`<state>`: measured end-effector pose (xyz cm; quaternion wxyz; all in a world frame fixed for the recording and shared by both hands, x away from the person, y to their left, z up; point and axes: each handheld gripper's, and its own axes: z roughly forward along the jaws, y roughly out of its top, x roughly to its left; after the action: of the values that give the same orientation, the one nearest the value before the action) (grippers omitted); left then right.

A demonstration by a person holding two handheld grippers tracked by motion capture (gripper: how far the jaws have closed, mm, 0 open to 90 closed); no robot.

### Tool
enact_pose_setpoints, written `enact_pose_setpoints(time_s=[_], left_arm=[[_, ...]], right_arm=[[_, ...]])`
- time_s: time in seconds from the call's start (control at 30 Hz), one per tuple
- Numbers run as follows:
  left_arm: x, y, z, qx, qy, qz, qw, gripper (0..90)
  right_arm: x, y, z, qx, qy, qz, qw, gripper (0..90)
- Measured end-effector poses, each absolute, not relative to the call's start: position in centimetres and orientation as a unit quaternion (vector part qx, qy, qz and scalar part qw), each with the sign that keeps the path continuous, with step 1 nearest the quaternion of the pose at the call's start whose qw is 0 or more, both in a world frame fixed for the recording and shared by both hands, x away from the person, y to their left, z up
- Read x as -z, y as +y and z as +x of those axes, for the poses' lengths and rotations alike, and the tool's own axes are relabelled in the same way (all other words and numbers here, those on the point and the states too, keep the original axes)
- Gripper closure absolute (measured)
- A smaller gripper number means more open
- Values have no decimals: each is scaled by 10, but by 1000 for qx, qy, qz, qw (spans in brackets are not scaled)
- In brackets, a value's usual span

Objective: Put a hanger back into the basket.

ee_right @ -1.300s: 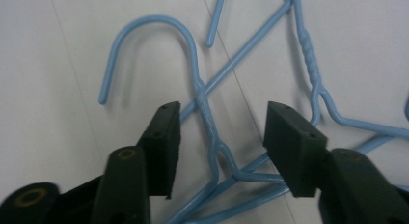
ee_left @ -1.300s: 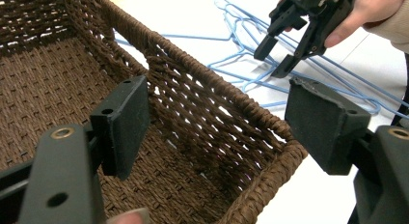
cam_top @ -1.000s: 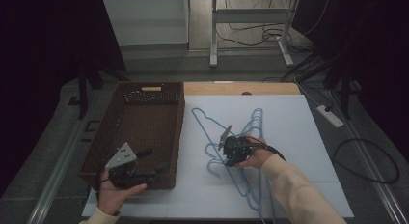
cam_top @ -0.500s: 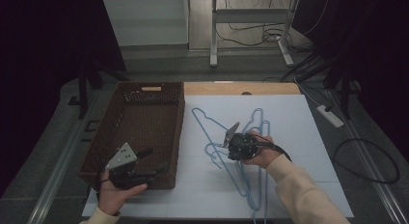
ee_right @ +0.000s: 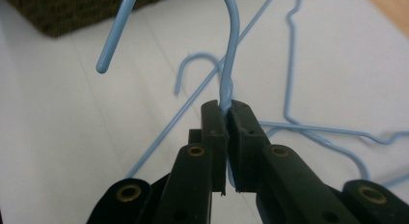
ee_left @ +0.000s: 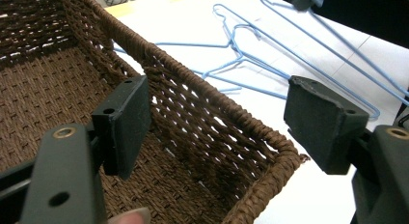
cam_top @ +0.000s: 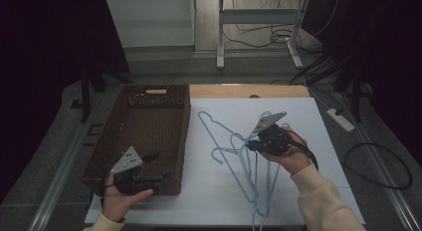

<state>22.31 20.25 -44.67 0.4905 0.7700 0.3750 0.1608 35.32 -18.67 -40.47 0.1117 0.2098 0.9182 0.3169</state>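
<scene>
Pinching the neck of a blue hanger [ee_right: 230, 50] just below its hook, your right gripper [ee_right: 226, 110] has its fingers clamped tight and holds the hanger off the bench [cam_top: 308, 121], its frame trailing down toward more hangers [cam_top: 219, 136] lying flat there. Your left gripper [ee_left: 217, 118] has its fingers wide apart, astride the basket [ee_left: 202, 118] wall near a corner, gripping nothing.

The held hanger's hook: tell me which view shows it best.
The right gripper view: the blue hook rises close-up from the right gripper, shut on its neck. The high view shows it small beside that gripper. The left gripper view shows hangers on the table; which is held is unclear.
</scene>
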Motion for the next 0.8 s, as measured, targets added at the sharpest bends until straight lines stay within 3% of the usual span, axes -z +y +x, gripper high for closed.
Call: enact_pose_setpoints(time_s=[0.8], left_arm=[[438,184,226,-146,374,776,486,259]], right_arm=[[398,-199,352,-411,845,317,127,861]])
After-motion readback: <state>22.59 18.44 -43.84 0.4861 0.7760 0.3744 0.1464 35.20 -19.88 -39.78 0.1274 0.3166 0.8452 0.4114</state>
